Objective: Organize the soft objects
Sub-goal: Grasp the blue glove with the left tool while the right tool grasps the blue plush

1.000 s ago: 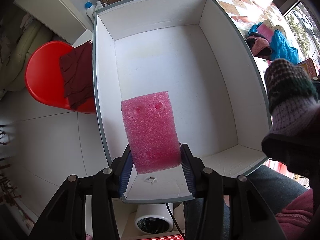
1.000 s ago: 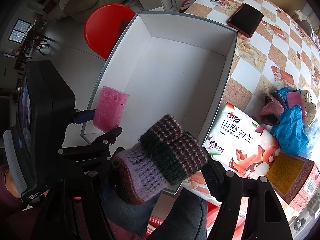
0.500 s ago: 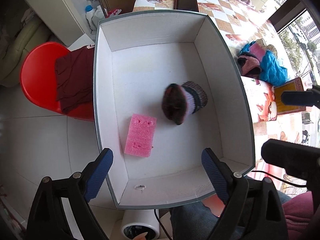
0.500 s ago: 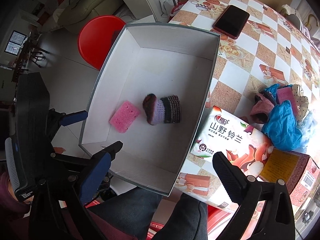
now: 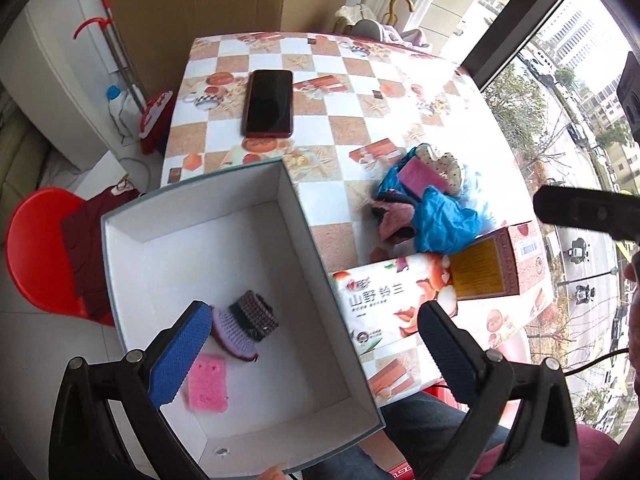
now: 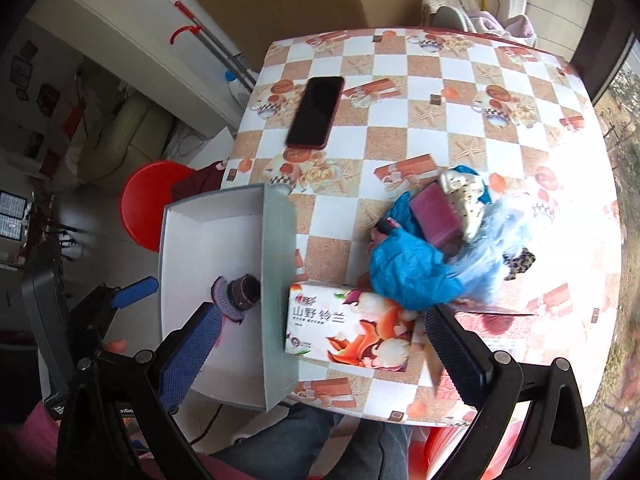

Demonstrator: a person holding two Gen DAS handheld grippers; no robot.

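A white open box [image 5: 192, 240] stands at the near left edge of the checked table. On its floor lie a pink foam sponge [image 5: 208, 382] and a knitted purple and dark striped sock [image 5: 244, 328], side by side. My left gripper [image 5: 314, 320] hangs above the box's near right wall, its jaws opening with nothing between them. My right gripper [image 6: 320, 320] is open and empty above the box wall [image 6: 276, 280] and a tissue pack [image 6: 348, 324]; the knitted sock [image 6: 238, 292] shows below it. A pile of soft things [image 6: 412, 272], with blue cloth and a purple sponge [image 6: 436, 216], lies on the table.
A dark phone [image 5: 268, 102] lies at the far side of the table. A flowered tissue pack [image 5: 384, 300] and a brown carton [image 5: 492, 264] sit right of the box. A red stool [image 5: 32, 248] with dark cloth stands on the floor to the left.
Both grippers let go: the pink sponge and the knitted sock dropped into the box. Both then opened wide, rose and swung right, bringing the table and the pile into view.
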